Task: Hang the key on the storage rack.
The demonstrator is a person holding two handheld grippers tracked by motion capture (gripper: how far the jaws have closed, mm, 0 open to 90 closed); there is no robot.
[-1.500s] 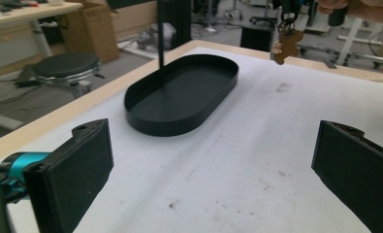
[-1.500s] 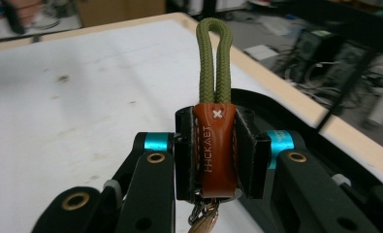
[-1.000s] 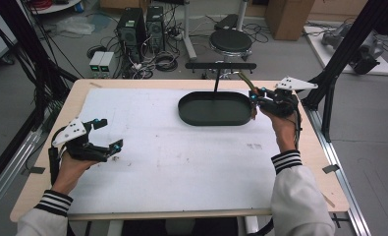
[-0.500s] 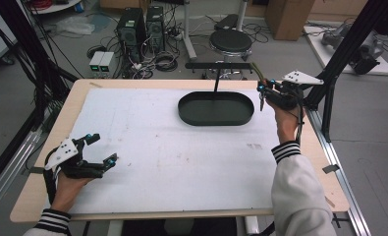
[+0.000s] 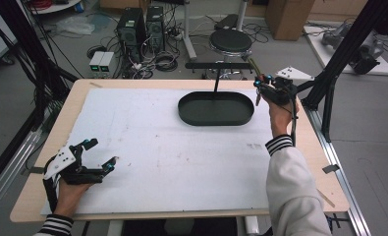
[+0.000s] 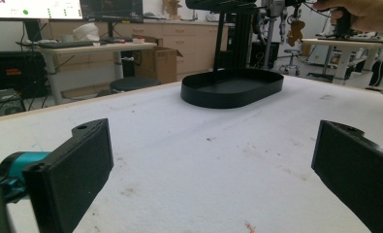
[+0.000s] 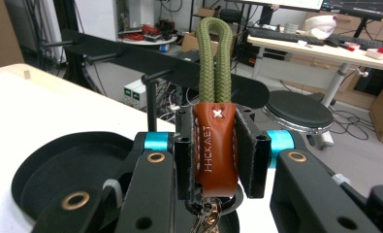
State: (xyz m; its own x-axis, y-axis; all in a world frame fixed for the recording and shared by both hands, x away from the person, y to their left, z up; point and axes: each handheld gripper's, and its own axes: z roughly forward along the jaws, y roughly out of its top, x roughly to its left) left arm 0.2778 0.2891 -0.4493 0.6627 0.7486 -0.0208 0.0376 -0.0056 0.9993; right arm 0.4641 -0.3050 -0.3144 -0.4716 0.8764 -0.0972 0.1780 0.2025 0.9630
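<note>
My right gripper [image 5: 262, 85] is held up at the right end of a black oval tray [image 5: 216, 118], shut on a keychain strap. The strap's brown leather tab [image 7: 215, 145] sits between the jaws, and its olive green rope loop [image 7: 215, 58] stands up out of them toward a black hanging rack [image 5: 220, 65]. The rack's crossbar with pegs [image 7: 131, 58] lies just behind the loop. My left gripper [image 5: 99, 155] rests near the front left of the table, jaws wide apart with nothing between them. From there the tray [image 6: 232, 88] shows far ahead of the left gripper [image 6: 213, 158].
A white sheet [image 5: 172, 152] covers the wooden table. The rack's post [image 5: 216, 81] rises from the tray's back. Black frame posts [image 5: 339, 64] flank the table's right side. A round stool [image 5: 231, 40] and computer boxes [image 5: 140, 24] stand on the floor behind.
The left gripper has drawn back toward the table's front left edge. The right gripper has lifted the strap up and back, toward the rack's right end.
</note>
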